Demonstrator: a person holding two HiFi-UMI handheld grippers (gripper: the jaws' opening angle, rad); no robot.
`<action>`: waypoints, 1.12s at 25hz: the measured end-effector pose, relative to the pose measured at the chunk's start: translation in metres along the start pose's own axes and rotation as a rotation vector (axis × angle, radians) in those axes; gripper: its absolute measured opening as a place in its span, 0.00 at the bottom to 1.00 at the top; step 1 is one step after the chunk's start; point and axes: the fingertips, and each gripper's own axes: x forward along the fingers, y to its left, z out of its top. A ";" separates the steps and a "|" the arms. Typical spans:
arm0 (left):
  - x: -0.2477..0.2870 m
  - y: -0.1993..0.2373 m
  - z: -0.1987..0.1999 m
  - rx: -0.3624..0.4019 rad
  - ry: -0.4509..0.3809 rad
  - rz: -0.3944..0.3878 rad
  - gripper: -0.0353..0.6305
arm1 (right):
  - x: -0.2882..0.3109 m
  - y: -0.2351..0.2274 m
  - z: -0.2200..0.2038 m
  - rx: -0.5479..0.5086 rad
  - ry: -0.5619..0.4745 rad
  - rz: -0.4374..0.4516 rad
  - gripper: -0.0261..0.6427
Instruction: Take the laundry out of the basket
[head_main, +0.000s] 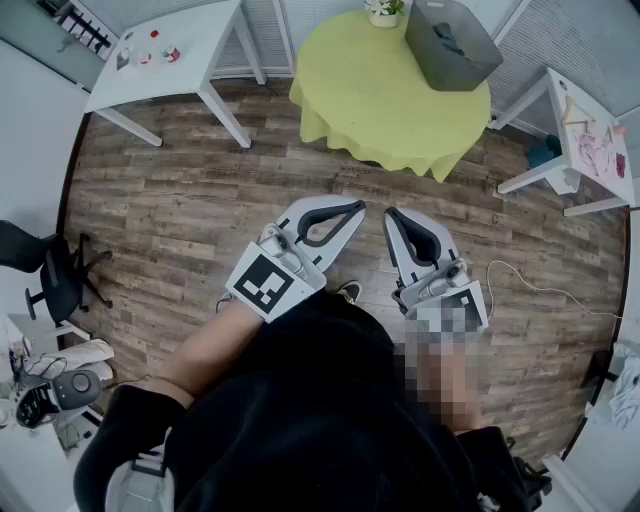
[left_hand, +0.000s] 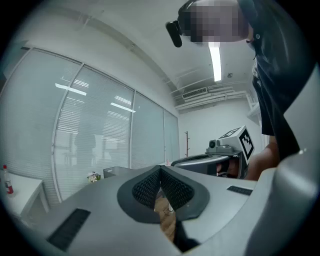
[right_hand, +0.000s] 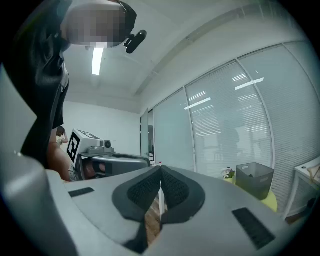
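A grey basket (head_main: 452, 42) stands on the far edge of a round table (head_main: 380, 95) with a yellow-green cloth; something dark lies inside it. Both grippers hang over the wooden floor, well short of the table. My left gripper (head_main: 352, 209) is shut with nothing in it, its ribbed pads meeting (left_hand: 160, 171). My right gripper (head_main: 392, 215) is shut and empty too, with its pads together (right_hand: 160, 175). The basket (right_hand: 254, 180) shows in the right gripper view at the lower right, and small and far (left_hand: 116, 172) in the left gripper view.
A small flower pot (head_main: 383, 12) sits beside the basket. A white table (head_main: 170, 45) with bottles stands at the upper left, another white table (head_main: 590, 140) at the right. A black office chair (head_main: 45, 270) is at the left. A thin cable (head_main: 530, 290) lies on the floor.
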 end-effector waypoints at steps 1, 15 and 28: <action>0.001 -0.002 -0.001 0.003 0.004 0.001 0.06 | -0.003 0.000 0.000 0.002 -0.003 0.001 0.07; 0.031 -0.032 0.003 0.018 0.019 -0.021 0.06 | -0.053 -0.032 0.008 0.012 -0.045 -0.068 0.07; 0.094 -0.016 -0.003 0.032 0.020 -0.118 0.06 | -0.046 -0.094 0.003 -0.002 -0.028 -0.153 0.07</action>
